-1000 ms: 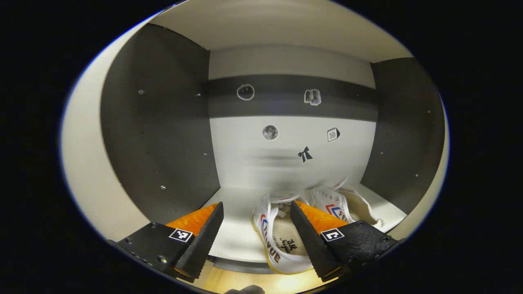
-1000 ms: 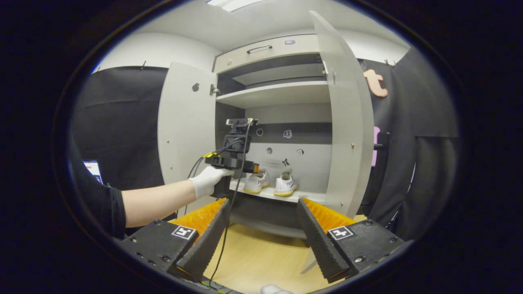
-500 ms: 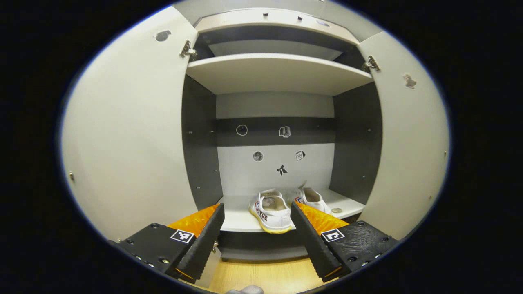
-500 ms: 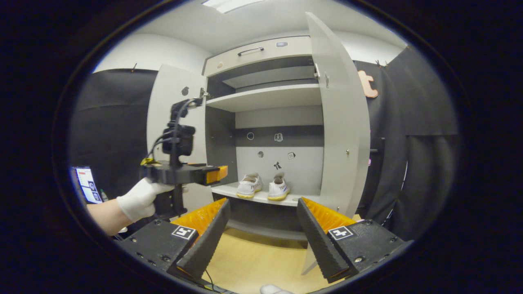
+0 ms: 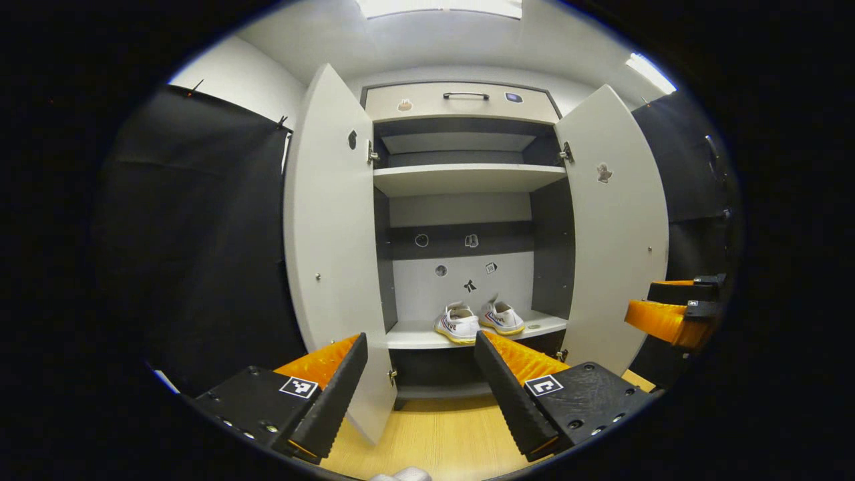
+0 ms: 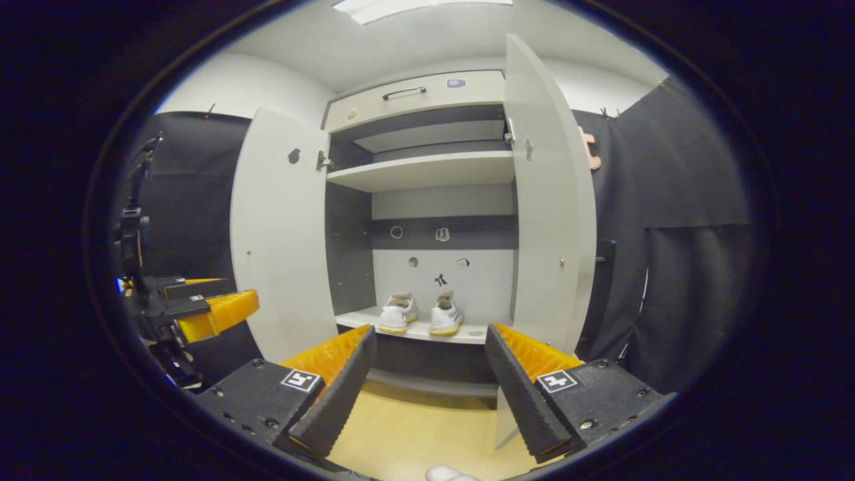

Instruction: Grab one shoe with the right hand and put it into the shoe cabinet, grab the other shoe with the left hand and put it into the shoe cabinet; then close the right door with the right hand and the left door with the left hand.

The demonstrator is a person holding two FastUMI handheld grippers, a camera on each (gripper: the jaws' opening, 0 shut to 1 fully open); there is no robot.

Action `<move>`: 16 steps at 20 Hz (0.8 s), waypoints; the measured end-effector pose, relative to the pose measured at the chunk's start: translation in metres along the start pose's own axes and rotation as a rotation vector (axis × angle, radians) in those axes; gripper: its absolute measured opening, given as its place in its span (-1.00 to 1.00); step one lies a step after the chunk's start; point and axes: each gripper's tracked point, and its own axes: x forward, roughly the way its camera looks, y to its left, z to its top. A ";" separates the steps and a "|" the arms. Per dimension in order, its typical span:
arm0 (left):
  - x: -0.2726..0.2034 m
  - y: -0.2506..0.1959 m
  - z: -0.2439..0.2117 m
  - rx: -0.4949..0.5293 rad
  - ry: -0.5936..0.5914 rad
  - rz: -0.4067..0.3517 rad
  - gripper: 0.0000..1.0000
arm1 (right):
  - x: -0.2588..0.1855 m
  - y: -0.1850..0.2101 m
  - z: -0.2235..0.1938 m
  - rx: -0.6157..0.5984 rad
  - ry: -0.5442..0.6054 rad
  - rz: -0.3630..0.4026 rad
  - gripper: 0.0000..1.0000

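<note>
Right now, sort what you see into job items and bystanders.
Job: two white canvas shoes on the lower shelf; pale grey shoe cabinet; open left door; open right door; left gripper; right gripper.
Bystanders: small stickers on the back panel; top drawer with a dark handle.

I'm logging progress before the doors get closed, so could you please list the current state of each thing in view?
Left door: wide open.
Right door: wide open.
Shoes: side by side on the lower shelf.
Upper shelf: bare.
Top drawer: shut.
Left gripper: open, holding nothing.
Right gripper: open, holding nothing.
</note>
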 end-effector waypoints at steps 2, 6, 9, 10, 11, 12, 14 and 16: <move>-0.022 0.009 -0.003 -0.006 -0.006 0.009 0.92 | -0.013 -0.002 -0.003 0.005 0.001 -0.030 1.00; -0.062 0.017 -0.023 -0.028 0.007 0.024 0.93 | -0.042 -0.011 -0.018 -0.004 0.017 -0.105 1.00; -0.082 0.010 -0.038 -0.040 0.032 -0.008 0.93 | -0.058 -0.016 -0.027 0.009 0.039 -0.144 1.00; -0.086 0.009 -0.040 -0.044 0.038 -0.017 0.92 | -0.062 -0.017 -0.026 0.011 0.040 -0.152 1.00; -0.088 0.008 -0.039 -0.045 0.038 -0.020 1.00 | -0.065 -0.019 -0.024 0.007 0.037 -0.160 1.00; -0.091 0.007 -0.038 -0.048 0.035 -0.024 1.00 | -0.068 -0.024 -0.021 -0.002 0.034 -0.171 1.00; -0.094 0.006 -0.033 -0.062 0.021 -0.032 0.93 | -0.073 -0.046 -0.011 -0.028 0.019 -0.206 1.00; -0.098 0.004 -0.029 -0.059 0.008 -0.035 0.93 | -0.076 -0.083 0.004 -0.053 -0.007 -0.283 1.00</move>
